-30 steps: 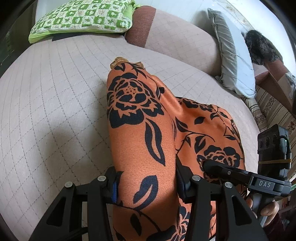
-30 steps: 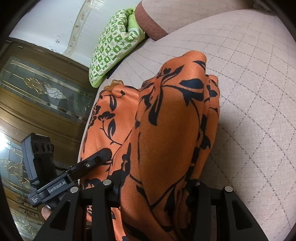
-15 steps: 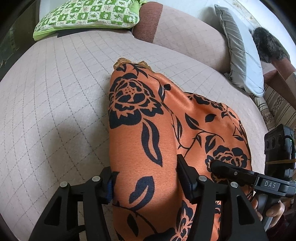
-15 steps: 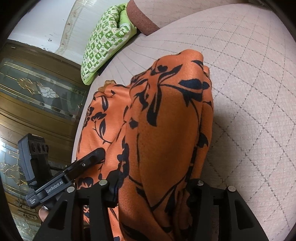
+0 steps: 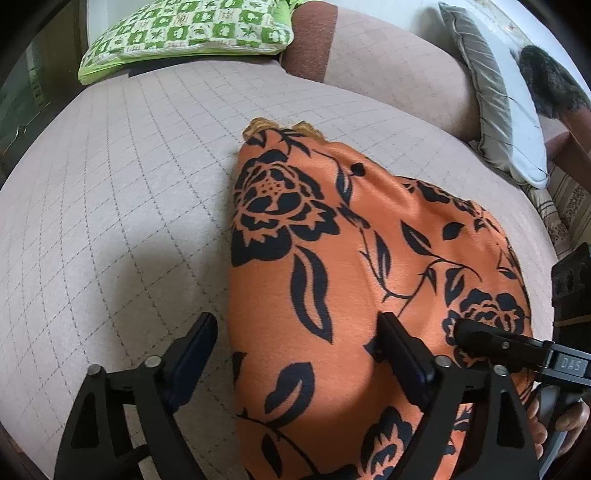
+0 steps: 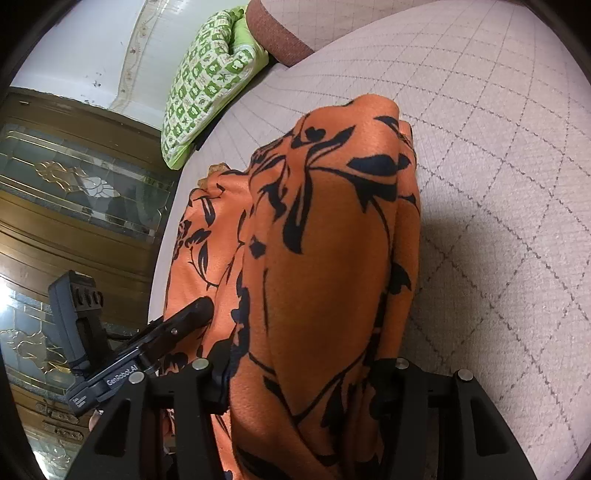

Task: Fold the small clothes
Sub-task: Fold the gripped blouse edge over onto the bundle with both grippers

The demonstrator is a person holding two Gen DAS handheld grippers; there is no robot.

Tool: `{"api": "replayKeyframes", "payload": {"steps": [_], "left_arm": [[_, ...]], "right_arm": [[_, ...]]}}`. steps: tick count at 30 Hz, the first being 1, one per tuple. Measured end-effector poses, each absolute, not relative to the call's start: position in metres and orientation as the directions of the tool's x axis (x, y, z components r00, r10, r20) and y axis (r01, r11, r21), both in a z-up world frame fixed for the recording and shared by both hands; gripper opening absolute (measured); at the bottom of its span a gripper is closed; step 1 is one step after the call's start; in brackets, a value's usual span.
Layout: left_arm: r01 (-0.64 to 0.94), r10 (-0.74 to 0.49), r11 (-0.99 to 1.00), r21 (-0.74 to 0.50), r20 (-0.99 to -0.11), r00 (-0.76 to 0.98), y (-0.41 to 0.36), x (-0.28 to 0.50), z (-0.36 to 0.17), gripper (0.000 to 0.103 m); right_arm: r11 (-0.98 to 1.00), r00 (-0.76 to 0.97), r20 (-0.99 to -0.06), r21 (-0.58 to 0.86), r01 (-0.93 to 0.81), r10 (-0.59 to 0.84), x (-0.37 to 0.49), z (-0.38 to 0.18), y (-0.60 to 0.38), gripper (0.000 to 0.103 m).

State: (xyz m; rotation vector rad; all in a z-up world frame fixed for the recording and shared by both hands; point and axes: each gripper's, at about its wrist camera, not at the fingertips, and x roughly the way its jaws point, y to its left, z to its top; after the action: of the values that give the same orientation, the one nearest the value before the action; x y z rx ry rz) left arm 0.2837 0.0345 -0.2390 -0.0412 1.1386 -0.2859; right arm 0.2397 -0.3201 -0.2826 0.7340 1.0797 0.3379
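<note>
An orange garment [image 5: 314, 240] with black flowers lies folded lengthwise on the quilted beige sofa seat [image 5: 110, 203]. My left gripper [image 5: 299, 345] straddles its near end with the jaws opening wide. The left finger [image 5: 195, 343] stands clear of the cloth and the right finger [image 5: 402, 347] rests on it. In the right wrist view the garment [image 6: 332, 240] bunches up between the jaws of my right gripper [image 6: 303, 373], which are opening a little, and the cloth still fills the gap against both pads. Each gripper shows at the edge of the other's view.
A green patterned pillow [image 5: 192, 33] lies at the far end of the seat by the backrest. A grey pillow [image 5: 498, 103] and a dark furry thing [image 5: 550, 88] are at the right. A wooden cabinet with glass doors [image 6: 74, 184] stands beyond the seat's edge.
The left jaws have spread apart and the left finger has come off the cloth, which has sunk flatter. The right jaws have widened slightly around the bunched cloth.
</note>
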Motion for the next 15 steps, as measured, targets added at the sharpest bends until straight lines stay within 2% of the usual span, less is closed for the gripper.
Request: {"api": "replayKeyframes", "payload": {"steps": [9, 15], "left_arm": [[0.192, -0.197, 0.973, -0.128, -0.892, 0.407, 0.034, 0.284, -0.248, 0.102], [0.192, -0.184, 0.975, -0.11, -0.886, 0.425, 0.029, 0.281, -0.25, 0.103]], "right_arm": [[0.726, 0.452, -0.676, 0.682, 0.085, 0.582, 0.238, -0.284, -0.322, 0.055], [0.72, 0.464, -0.669, 0.688, 0.091, 0.581, 0.235, -0.286, -0.322, 0.055]]}}
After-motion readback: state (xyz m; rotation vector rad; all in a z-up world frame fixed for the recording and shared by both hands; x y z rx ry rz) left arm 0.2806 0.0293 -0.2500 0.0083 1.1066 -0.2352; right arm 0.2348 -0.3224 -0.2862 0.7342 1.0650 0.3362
